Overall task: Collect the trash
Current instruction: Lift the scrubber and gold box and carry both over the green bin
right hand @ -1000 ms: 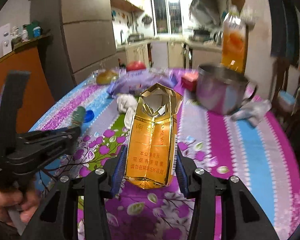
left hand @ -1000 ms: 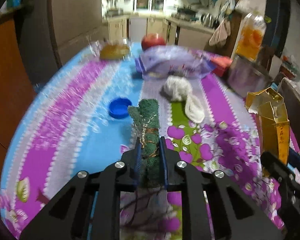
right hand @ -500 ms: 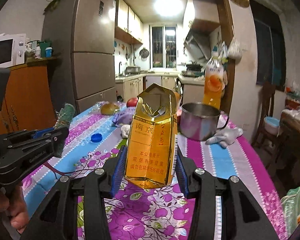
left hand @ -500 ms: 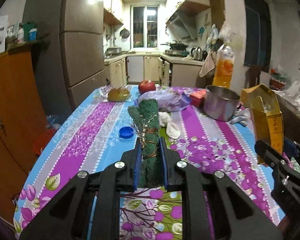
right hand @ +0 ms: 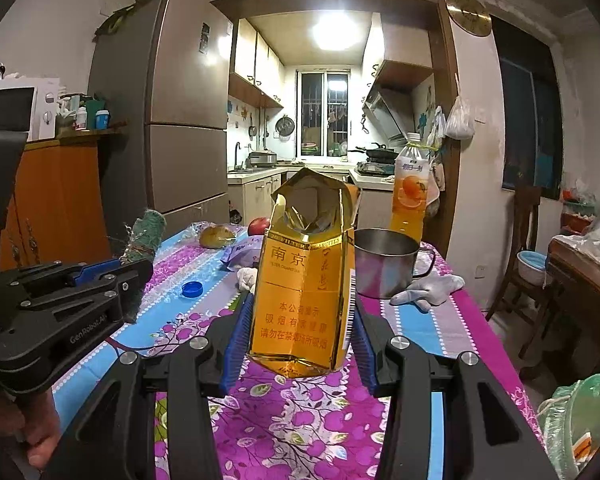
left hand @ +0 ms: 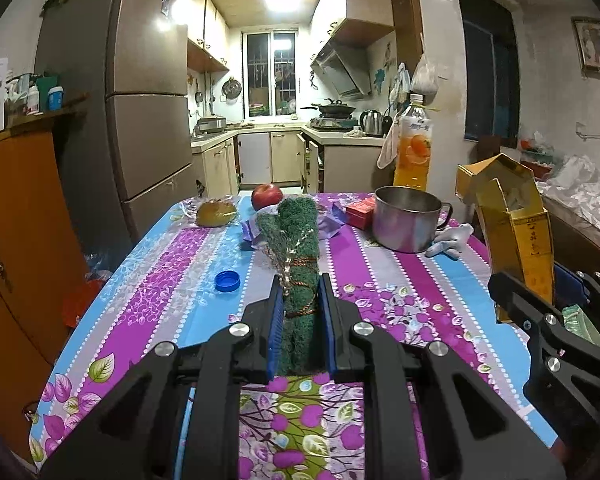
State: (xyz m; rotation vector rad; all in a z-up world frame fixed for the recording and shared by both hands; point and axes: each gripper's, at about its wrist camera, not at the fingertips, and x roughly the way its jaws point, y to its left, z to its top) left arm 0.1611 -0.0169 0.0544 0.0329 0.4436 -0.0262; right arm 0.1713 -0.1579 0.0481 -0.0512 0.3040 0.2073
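Observation:
My left gripper (left hand: 299, 296) is shut on a rolled green scrubbing cloth (left hand: 298, 240) tied with thin string, held upright above the flowered tablecloth (left hand: 164, 292). That same green roll (right hand: 146, 240) and the left gripper (right hand: 134, 280) show at the left of the right wrist view. My right gripper (right hand: 300, 316) is shut on an empty golden cigarette carton (right hand: 304, 280) with its top torn open; the carton (left hand: 512, 224) also stands at the right edge of the left wrist view. Both items hang clear of the table.
On the table lie a blue bottle cap (left hand: 227, 281), a steel mug (left hand: 406, 218), a white glove (left hand: 450, 238), a purple packet (left hand: 256, 232), a red box (left hand: 360, 214), an apple (left hand: 267, 196), a bagged bun (left hand: 216, 213) and an orange drink bottle (left hand: 413, 148). A green-lined bin (right hand: 580, 412) sits low right.
Both grippers have risen and drawn back from the table with their loads still held. The views now take in the whole table and kitchen instead of the tabletop close up.

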